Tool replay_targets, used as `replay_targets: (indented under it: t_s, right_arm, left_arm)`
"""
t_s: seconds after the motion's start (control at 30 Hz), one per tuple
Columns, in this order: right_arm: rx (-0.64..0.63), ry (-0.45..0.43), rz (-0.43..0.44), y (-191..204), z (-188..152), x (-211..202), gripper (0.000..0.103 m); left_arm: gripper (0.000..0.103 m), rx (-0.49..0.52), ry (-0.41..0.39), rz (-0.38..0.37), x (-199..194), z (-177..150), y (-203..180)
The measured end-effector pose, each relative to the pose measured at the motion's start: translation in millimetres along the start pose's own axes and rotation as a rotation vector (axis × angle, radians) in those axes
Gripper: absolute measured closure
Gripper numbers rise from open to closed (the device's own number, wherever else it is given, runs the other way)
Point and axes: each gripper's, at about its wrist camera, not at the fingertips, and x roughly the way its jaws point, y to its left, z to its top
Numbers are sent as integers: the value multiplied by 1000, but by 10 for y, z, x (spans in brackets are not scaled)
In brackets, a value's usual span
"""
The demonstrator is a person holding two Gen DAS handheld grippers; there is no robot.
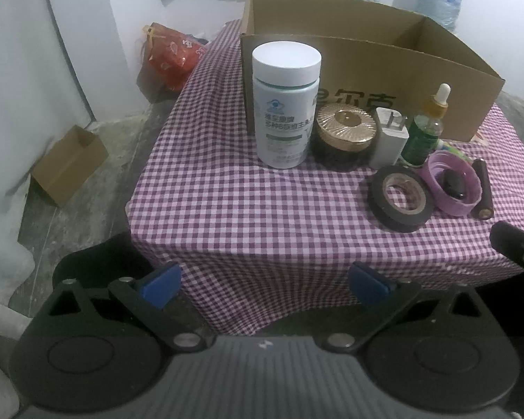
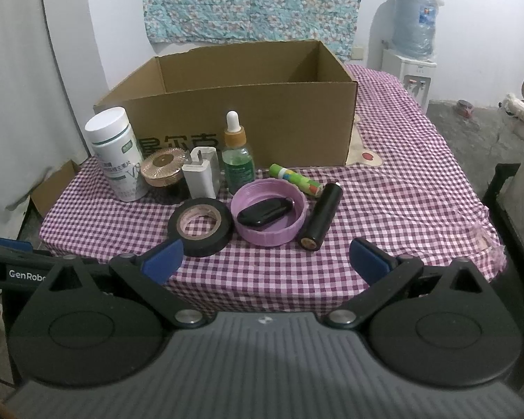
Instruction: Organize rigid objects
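Tape roll (image 2: 201,225) nearest the table's front edge (image 2: 262,279); right tool (image 2: 263,260) spread, empty.

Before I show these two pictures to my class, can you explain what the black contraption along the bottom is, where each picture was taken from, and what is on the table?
Each picture comes from a camera on a hand-held two-finger gripper, looking along its blue-tipped fingers. The left gripper and right gripper are both open and hold nothing. On the checked tablecloth stands an open cardboard box. In front: a white pill bottle, gold-lidded jar, white charger plug, green dropper bottle, black tape roll, purple lid holding a black key fob, black cylinder and colourful tube.
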Motion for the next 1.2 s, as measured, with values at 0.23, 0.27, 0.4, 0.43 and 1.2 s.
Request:
replay_targets:
  t_s: [0.23,0.27,0.4,0.43,1.2]
  right_arm:
    - [1,-4,1,2,12,12,1]
    - [1,-5,0,8,18,17,1]
    - [4,-11,0,0,30,28,1]
    - [5,-12,0,-5,31,33,1]
    - [178,-97,-52,-786,184,197,15]
  left_arm:
    - [1,2,3,3,17,10,14]
    - [1,2,4,3,16,10,12]
    - [1,5,7,7,34,26,-3]
    - [1,6,9,7,44,32,-15]
    - [13,327,-221,-416,-101,361,-846]
